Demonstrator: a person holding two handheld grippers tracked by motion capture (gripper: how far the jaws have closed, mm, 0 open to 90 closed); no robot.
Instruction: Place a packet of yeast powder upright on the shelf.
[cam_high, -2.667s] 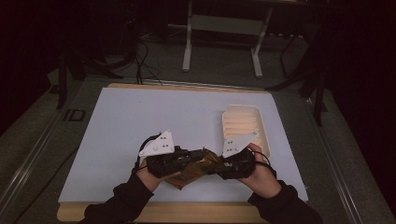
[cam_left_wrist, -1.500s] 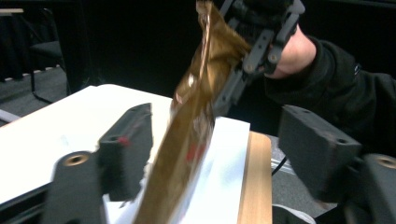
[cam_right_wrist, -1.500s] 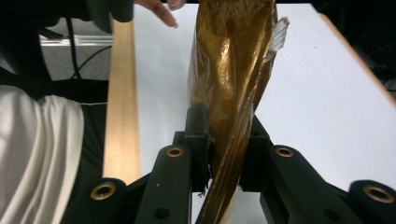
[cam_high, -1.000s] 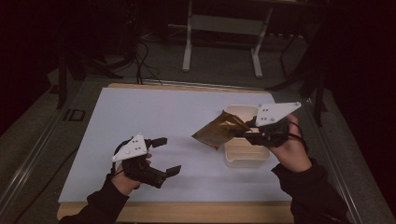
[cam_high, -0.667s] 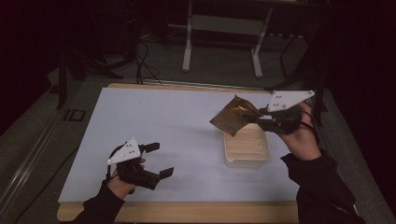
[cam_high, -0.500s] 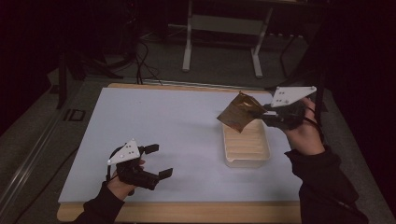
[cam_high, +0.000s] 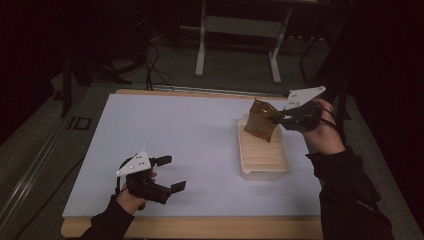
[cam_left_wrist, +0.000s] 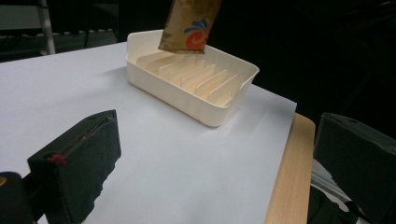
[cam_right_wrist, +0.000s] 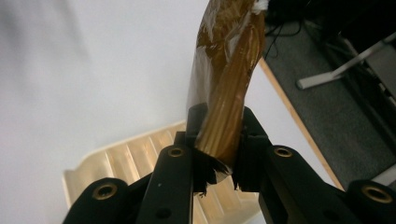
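The right gripper (cam_high: 278, 118) pinches a brown foil packet (cam_high: 260, 121) by one edge, its black jaws pressed onto the crumpled foil as the right gripper view shows (cam_right_wrist: 219, 154). The packet hangs just above the far end of the cream slotted tray (cam_high: 263, 165), which stands on the white sheet near the right edge of the table (cam_high: 200, 227). From the left gripper view the packet's lower edge (cam_left_wrist: 189, 28) sits over the tray's far slots (cam_left_wrist: 196, 77), apart from the dividers, though how close is hard to tell.

The step in hand looks like standing the packet in one of the tray's slots. To do it well, the packet's lower edge should be turned parallel to the dividers first; at present it looks slightly skewed to them. Then bring it straight down into a single gap, not across a rib, since soft foil will buckle if it lands on a divider top. Keep the pinch until the bottom edge rests on the tray floor, then release it gently, so the packet leans against a rib instead of tipping out.

The left gripper (cam_high: 170, 172) rests spread wide and empty near the table's near-left corner, well apart from the tray. It could steady the light tray if the packet drags it.
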